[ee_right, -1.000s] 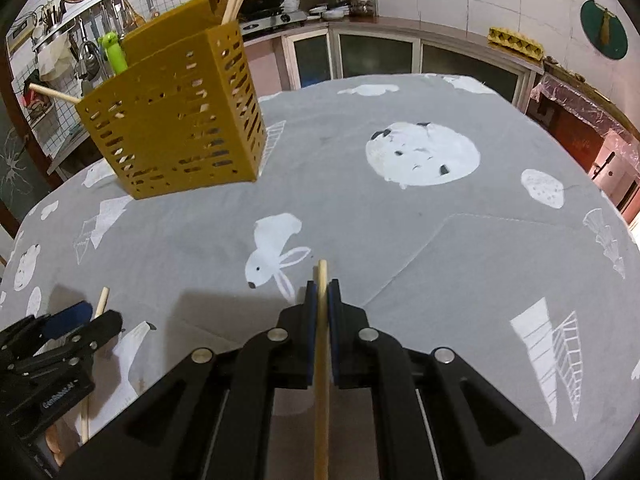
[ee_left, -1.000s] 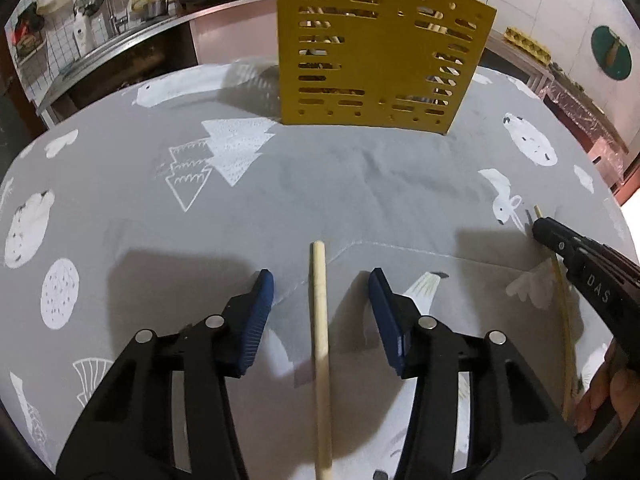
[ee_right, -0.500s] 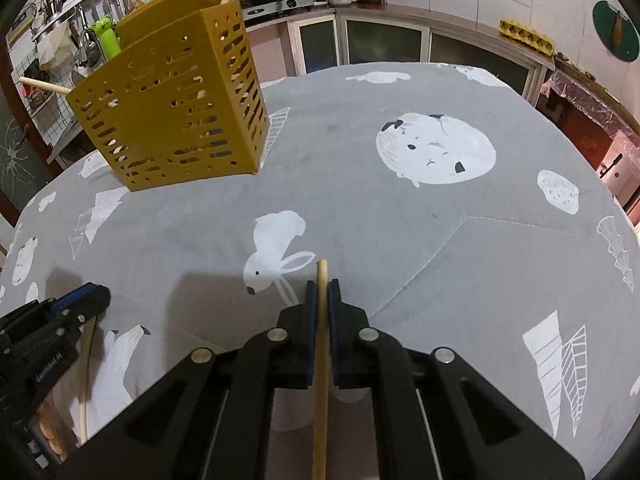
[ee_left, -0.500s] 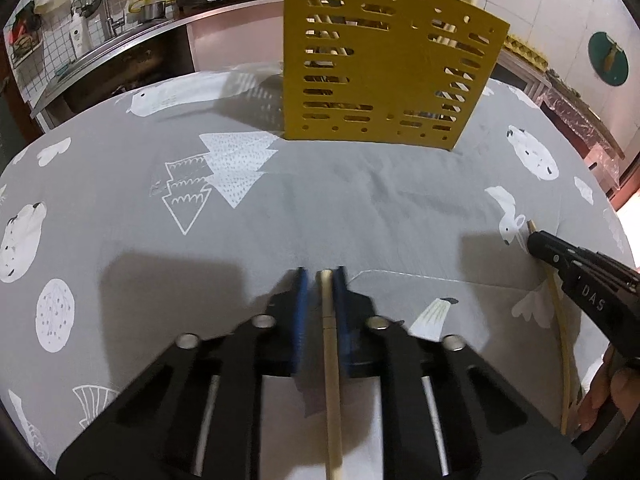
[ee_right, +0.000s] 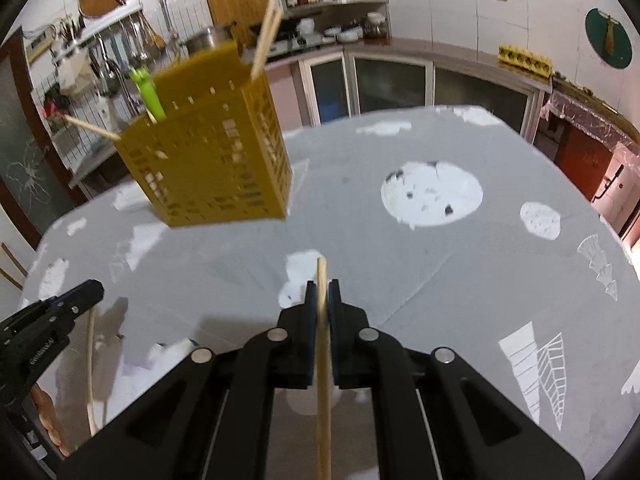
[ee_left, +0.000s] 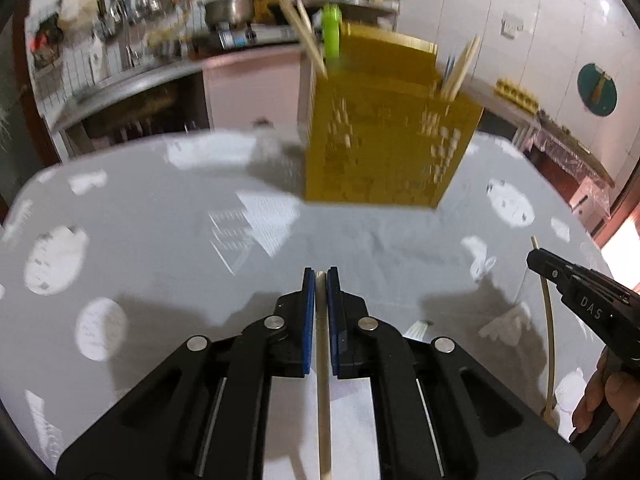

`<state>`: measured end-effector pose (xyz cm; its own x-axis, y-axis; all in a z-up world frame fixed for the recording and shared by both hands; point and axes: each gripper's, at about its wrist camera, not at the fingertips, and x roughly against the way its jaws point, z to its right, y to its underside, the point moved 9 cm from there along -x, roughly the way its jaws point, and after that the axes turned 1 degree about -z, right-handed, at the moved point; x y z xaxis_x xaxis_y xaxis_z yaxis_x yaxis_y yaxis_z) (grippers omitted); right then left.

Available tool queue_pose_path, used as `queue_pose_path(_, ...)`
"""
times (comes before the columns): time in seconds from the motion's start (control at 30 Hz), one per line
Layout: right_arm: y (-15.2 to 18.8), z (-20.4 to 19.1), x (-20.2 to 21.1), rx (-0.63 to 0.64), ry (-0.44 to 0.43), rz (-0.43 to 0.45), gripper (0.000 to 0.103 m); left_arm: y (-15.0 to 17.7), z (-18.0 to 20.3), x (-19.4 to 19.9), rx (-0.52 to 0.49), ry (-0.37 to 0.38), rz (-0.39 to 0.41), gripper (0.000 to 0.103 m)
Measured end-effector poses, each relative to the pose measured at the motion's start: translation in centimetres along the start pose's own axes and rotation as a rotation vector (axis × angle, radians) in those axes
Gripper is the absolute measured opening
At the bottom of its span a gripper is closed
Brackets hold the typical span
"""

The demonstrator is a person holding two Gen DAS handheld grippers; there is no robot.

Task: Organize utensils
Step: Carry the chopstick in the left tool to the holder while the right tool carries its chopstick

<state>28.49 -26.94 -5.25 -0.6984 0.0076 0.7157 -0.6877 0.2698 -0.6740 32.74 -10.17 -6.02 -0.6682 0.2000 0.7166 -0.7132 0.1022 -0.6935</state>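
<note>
Utensil holder [ee_left: 384, 152] stands on the table [ee_left: 160, 248], toward its far edge, counter behind. Chopsticks [ee_right: 265, 42] and a utensil handle [ee_right: 148, 92] stand in the holder. Left gripper [ee_left: 321, 280] sits nearer the table's near edge, one chopstick [ee_left: 323, 392] between its jaws. Right gripper [ee_right: 322, 288] to its right, second chopstick [ee_right: 323, 360] between its jaws, tip toward the holder.

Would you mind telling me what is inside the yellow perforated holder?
Sticking out of the yellow holder: wooden chopsticks and a green utensil. Its walls hide their lower ends and anything shorter.
</note>
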Motion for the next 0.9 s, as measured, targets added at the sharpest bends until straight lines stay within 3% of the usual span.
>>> queue_pose_path(0.33, -2.5, -1.2, 4.7, 0.005, -0.049, 0.165, 0.006, -2.8, -0.6, 6.4, 0.011, -0.010, 0.210, 0.005)
queue_pose_path(0.67, -4.3, -3.1, 9.3, 0.077, -0.021, 0.373, 0.006, -4.0, -1.3, 8.4, 0.033, -0.027, 0.337, 0.005)
queue_pose_path(0.9, -4.9, -3.0, 11.2, 0.085, -0.007, 0.485, 0.006, -4.5, -1.7, 8.8, 0.051, -0.021, 0.383, 0.005)
